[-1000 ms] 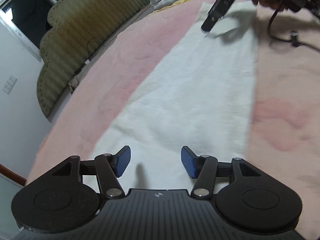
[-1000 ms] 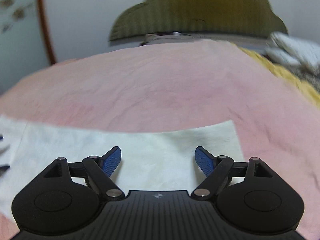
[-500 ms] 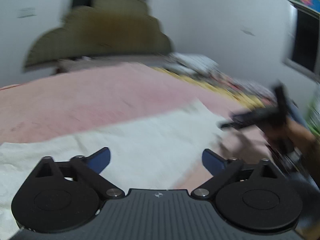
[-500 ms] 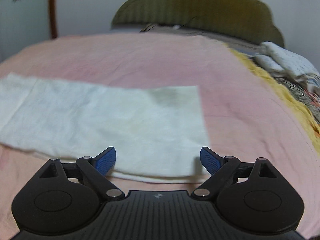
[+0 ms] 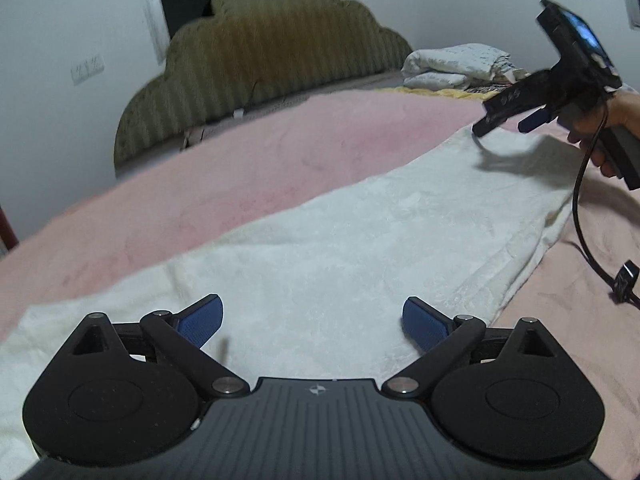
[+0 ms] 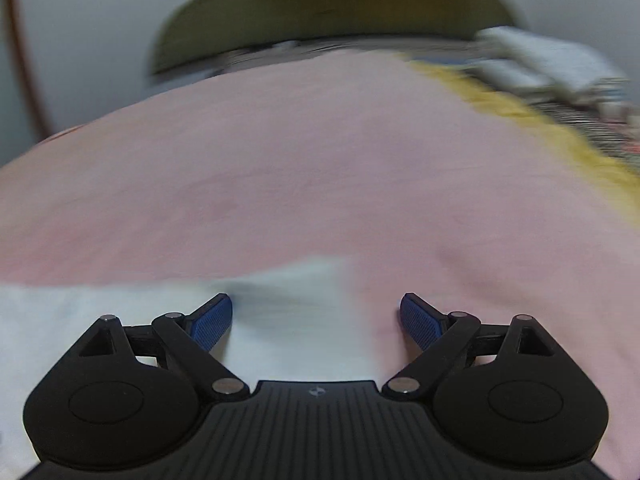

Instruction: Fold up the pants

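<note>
So the white pants (image 5: 340,240) are laid out long and flat on the pink blanket (image 5: 240,168), already doubled leg over leg by the look of it, running from under our left gripper (image 5: 312,318) off toward the far right, where the right gripper (image 5: 508,120) hovers over the far end in the person's hand (image 5: 612,128).

Both tools have nothing in them right now. The left jaws are spread wide but just starting to ease inward, with only flat fabric below them and nothing pinched. In the right wrist view the right gripper (image 6: 316,316) is wide apart too, straddling the end corner of the pants (image 6: 288,304), with one blue pad over cloth and the other over bare blanket.

Our take is that we're lining up the next fold, bringing one end across to the other. A few tips:

- Get both layers into each pinch. Grab only the top one and the stack slides apart.
- Come in low at the edge so a pad slips under the cloth instead of bunching it.
- Lift both corners together and keep the edge taut, or the fold goes crooked.
- Watch the dangling black cable (image 5: 580,208) by the right tool, since it could drag across the fabric.

The right wrist view is pretty blurred, so we can't tell how square that corner sits.
</note>
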Motion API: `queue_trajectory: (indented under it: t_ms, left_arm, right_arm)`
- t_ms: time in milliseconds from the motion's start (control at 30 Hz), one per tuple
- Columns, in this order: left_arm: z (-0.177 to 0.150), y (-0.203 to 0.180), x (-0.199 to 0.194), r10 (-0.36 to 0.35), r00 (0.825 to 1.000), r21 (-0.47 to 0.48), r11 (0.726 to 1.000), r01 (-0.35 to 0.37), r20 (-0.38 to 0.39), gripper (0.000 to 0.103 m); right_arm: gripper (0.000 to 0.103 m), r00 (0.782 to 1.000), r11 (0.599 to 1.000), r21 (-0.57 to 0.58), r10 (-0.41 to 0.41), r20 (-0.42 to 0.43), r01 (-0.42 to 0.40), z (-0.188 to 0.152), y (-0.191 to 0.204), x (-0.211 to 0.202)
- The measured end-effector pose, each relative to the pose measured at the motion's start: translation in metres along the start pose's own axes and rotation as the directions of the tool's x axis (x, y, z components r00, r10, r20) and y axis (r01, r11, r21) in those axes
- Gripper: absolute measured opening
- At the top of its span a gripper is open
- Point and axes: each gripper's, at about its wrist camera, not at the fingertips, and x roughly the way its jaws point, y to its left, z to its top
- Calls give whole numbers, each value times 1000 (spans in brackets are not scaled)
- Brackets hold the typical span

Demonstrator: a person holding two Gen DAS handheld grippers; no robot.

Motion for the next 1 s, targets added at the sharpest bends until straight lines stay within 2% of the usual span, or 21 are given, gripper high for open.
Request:
queue_trajectory:
  t_ms: [67,233,333,500,533,600,700,767,1000]
  left_arm:
    - [-2,-2,1,-9,1000,-2,1000,9,12,99]
    - [-3,-2,9,-2,1000,-29,1000,2,-13,101]
    - [-3,-3,10,4,1000,-29,1000,-4,-19,102]
    - [-3,0,12,2,1000,-36,999,-3,-28,103]
    - [-3,0,12,0,999,-42,999,-1,-32,103]
    - [-3,2,13,-5,999,-53,999,3,-40,103]
    - [-3,3,15,-13,999,-69,998,9,-50,103]
    - [-3,4,16,-17,998,-78,997,13,-55,103]
    - [-5,8,20,-40,997,-110,993,31,-72,103]
  right_arm:
    - [92,996,994,85,68,55,-73,-11,-15,-28]
    - [92,968,946,204,244,65,-252,-45,-34,-88]
    - [92,937,870,357,344,59,-341,-61,-50,-102]
    - [92,862,704,566,506,23,-428,-95,-58,-87]
    - [92,855,699,566,518,21,-437,-99,-55,-83]
    - [92,867,737,515,497,26,-438,-97,-46,-82]
    - [93,869,715,530,488,87,-455,-92,-43,-72]
    - [92,887,736,513,444,126,-442,-87,-38,-63]
    - [93,933,829,428,315,174,-360,-71,-15,-34]
